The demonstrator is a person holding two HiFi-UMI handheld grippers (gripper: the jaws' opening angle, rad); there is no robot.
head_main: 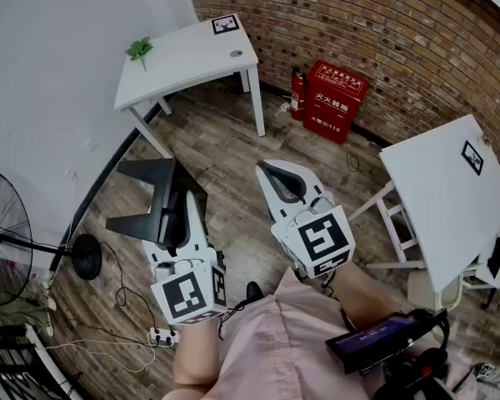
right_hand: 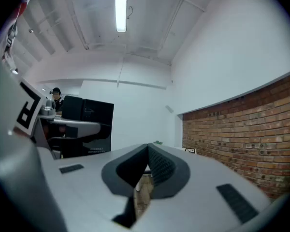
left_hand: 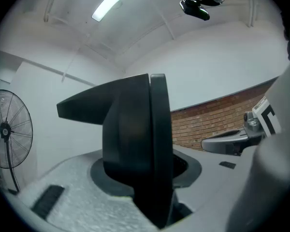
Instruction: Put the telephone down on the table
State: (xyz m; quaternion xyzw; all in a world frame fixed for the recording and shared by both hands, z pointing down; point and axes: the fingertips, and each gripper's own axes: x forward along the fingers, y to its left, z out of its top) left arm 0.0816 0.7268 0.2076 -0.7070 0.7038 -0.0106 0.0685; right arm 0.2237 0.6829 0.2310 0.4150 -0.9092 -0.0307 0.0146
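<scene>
One telephone (head_main: 154,197) stands upright on edge in the left hand-held gripper (head_main: 173,217).

Cut by the left edge of the head view: standing fan (head_main: 4,227), part of its cage out of frame. Cut by the right edge: white counter (head_main: 446,194), far corner lost. Too small to read: print on the red box (head_main: 337,96). Cropped at the bottom, too dark to name: black device (head_main: 382,340).

In the left gripper view, hidden behind the telephone (left_hand: 135,139): inner faces of the fingers (left_hand: 58,192), contact itself unseen.

In the right gripper view, tiny and indistinct at far left: a person (right_hand: 54,95), mostly covered by the telephone.
</scene>
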